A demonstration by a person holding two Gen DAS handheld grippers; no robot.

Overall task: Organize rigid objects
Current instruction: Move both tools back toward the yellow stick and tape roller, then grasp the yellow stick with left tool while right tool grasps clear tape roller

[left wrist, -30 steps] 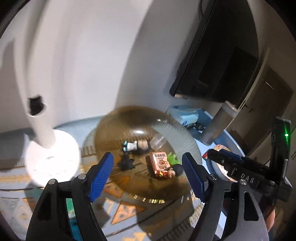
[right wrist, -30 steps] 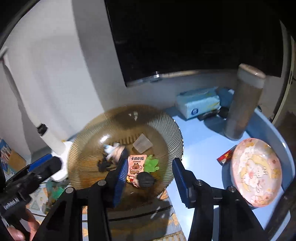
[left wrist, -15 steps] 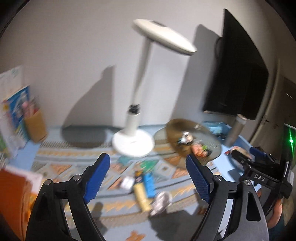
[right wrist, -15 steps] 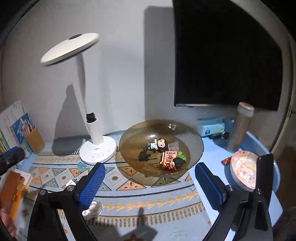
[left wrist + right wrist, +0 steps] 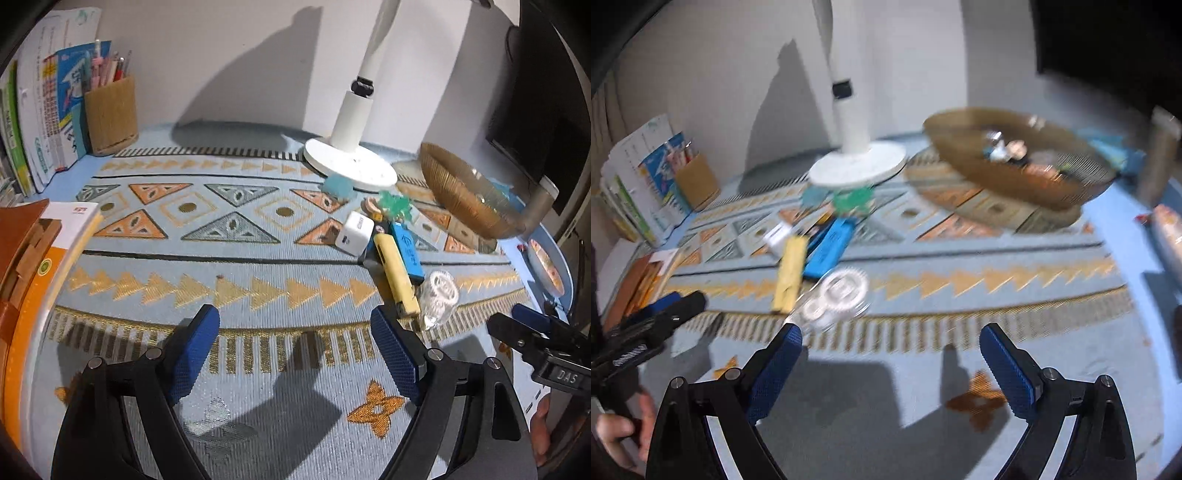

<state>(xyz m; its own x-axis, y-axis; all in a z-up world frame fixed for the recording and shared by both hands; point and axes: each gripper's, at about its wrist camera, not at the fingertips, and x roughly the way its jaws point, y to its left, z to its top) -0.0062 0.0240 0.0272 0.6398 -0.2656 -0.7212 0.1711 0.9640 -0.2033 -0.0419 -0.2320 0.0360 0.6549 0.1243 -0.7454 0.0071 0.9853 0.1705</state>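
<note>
Small objects lie bunched on the patterned mat (image 5: 229,266): a white cube (image 5: 354,232), a yellow bar (image 5: 397,277), a blue bar (image 5: 406,251), a clear ribbed jar (image 5: 439,299) and a green toy (image 5: 395,205). My left gripper (image 5: 293,325) is open over bare mat, left of and nearer than the cluster. In the blurred right wrist view the jar (image 5: 838,295) lies just beyond my right gripper (image 5: 891,336), whose jaws are closing with nothing between them. An amber glass bowl (image 5: 1015,166) at the back right holds small figures.
A white lamp base (image 5: 351,166) stands behind the cluster. At the back left are a wooden pencil holder (image 5: 110,114) and upright books (image 5: 44,110). An orange book stack (image 5: 37,258) sits at the left edge. A pink plate (image 5: 546,266) and a tumbler (image 5: 539,206) stand at the right.
Both grippers have drawn back from over the bowl and sunk toward the near mat. The object cluster is now in front of them. The right jaws stand wider than a second ago.
</note>
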